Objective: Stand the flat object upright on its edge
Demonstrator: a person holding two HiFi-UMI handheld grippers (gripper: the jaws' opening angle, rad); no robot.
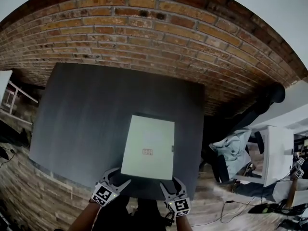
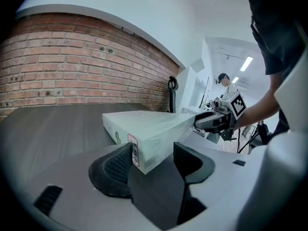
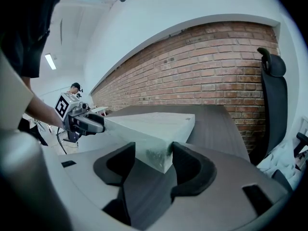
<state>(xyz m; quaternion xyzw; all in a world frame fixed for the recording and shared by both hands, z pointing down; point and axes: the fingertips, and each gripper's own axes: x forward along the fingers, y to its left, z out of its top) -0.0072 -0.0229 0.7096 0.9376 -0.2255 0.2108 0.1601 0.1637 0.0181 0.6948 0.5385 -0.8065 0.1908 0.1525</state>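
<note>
A flat pale box [image 1: 148, 147] lies on the dark table [image 1: 82, 119], its near side close to the front edge. My left gripper [image 1: 120, 175] is at the near left corner and my right gripper [image 1: 169, 182] at the near right corner. In the left gripper view the labelled corner of the box [image 2: 144, 129] pokes between the left gripper's [image 2: 151, 155] spread jaws, and one pad touches the label side. In the right gripper view the other corner [image 3: 154, 126] sits between the right gripper's [image 3: 153, 155] wide jaws. Neither pair clamps it.
A brick wall [image 1: 144, 37] runs behind the table. A black office chair [image 1: 269, 97] and a white desk [image 1: 279, 153] stand to the right, with clothes and cables on the floor. A person [image 2: 224, 81] stands far off in the room.
</note>
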